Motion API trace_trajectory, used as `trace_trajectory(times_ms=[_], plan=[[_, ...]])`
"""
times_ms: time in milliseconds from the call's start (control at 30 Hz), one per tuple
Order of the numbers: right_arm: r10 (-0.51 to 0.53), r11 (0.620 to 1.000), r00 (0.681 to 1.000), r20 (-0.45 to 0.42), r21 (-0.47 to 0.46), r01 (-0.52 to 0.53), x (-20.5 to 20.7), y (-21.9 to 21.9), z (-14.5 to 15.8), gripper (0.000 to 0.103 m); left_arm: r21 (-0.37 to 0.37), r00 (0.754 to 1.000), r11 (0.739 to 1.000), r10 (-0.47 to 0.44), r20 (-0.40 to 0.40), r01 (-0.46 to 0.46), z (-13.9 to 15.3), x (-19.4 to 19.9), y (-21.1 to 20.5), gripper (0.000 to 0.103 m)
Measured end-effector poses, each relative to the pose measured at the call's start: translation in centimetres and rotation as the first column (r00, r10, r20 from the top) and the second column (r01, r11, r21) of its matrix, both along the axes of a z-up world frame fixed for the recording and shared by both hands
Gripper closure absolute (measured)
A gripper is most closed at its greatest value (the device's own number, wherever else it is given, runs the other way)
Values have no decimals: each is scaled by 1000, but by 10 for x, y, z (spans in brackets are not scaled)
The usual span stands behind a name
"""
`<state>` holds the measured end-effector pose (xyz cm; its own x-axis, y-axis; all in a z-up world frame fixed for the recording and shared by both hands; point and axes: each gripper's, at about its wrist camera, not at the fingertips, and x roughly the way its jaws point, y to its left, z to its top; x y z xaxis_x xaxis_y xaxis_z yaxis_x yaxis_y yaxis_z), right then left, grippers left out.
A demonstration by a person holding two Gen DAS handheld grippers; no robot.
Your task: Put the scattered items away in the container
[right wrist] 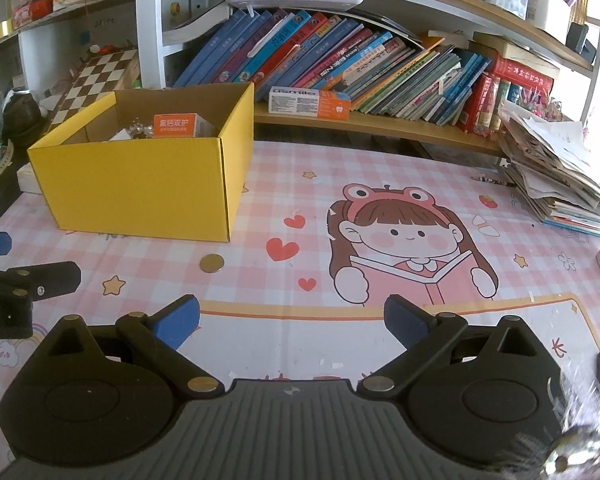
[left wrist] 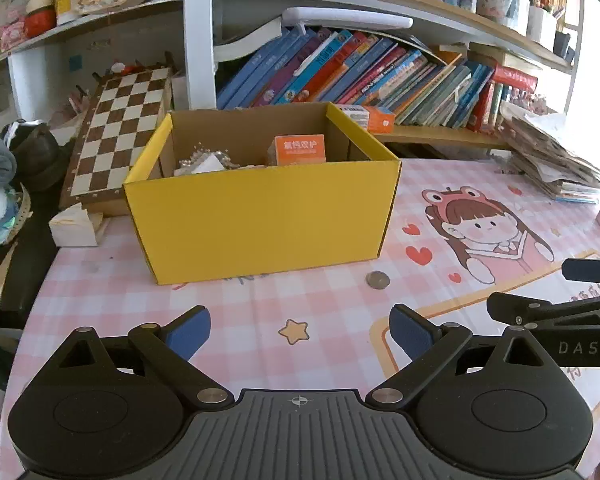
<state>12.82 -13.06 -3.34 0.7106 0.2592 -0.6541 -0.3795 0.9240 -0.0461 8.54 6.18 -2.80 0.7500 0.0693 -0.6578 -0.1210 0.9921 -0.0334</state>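
Both grippers spread wide, nothing between the pads. Left gripper [left wrist: 300, 330] hovers low over the mat in front of the yellow box [left wrist: 260, 220]; right gripper [right wrist: 292, 322] sits just beside it, also in front of the box and off toward the cartoon girl print.

Box stands open-topped on the pink checked mat [right wrist: 260, 184]. Already inside it: an orange carton [left wrist: 300, 150] toward the back, plus pale crumpled bits at its left end, too jumbled to identify. One coin [left wrist: 377, 280] lies flat on the mat just off the box's front right corner; looks like the only loose item near the box. A pen [right wrist: 494, 181] lies well right of the box, against the paper stack; can't tell if it counts.

Risks, my read:
- Coin is thin and flat. Pads will likely slide over it or push it along the mat rather than lift it.
- Pressing down hard to catch an edge could drag or wrinkle the mat.
- Coin could skid against the box's front wall, where the pads can't close round it.
- The grippers are close together; both reaching for the coin risks a clash.
- A weak edge pinch may drop it short of the box rim.
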Motion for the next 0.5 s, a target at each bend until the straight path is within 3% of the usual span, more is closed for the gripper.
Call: trace_trajectory(times_ms=[500], plan=[[3,1000,1000,-8,-5,-3,1,2,-1,3,-22,1000,1000,-10,-4,10,-1,1,2,0]])
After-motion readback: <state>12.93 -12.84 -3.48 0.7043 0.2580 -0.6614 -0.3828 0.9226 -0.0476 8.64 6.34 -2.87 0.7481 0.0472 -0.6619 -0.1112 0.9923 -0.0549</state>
